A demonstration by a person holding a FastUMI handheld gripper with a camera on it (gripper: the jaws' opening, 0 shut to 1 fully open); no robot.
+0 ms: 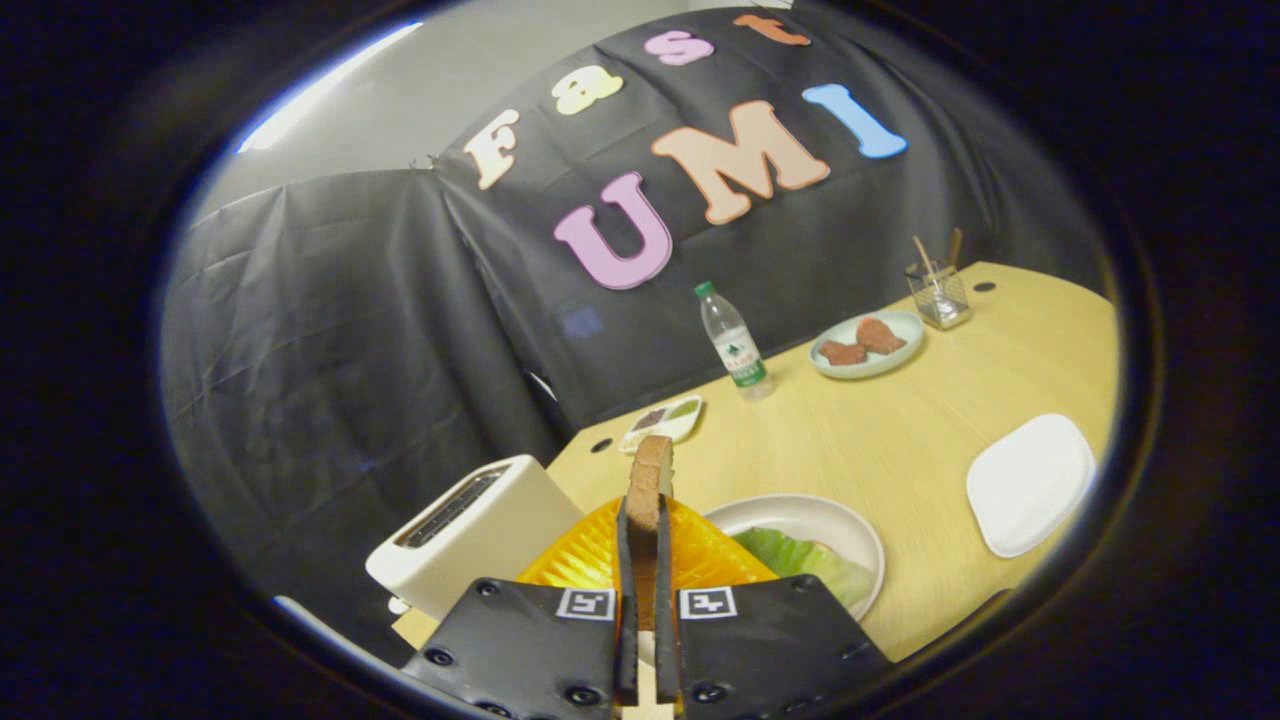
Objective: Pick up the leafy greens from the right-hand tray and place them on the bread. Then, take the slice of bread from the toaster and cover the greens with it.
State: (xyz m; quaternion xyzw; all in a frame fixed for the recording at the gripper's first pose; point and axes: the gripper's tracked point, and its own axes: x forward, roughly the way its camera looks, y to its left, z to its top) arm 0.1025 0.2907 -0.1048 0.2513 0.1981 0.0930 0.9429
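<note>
My gripper (645, 515) is shut on a slice of brown bread (650, 482), held on edge between both fingers and sticking up past their tips. Left of the fingers stands the white toaster (478, 532), its slot dark. Just right of the fingers sits a round beige plate (810, 515) with a green leaf (805, 565) lying in it; whatever is under the leaf is hidden. The held slice hangs above the table, between toaster and plate.
A white square tray (1030, 482) lies at the right on the wooden table (900, 430). Farther back stand a water bottle (733, 345), a pale plate with brown pieces (868, 343), a small two-part sauce dish (662, 421) and a clear cup with sticks (938, 290).
</note>
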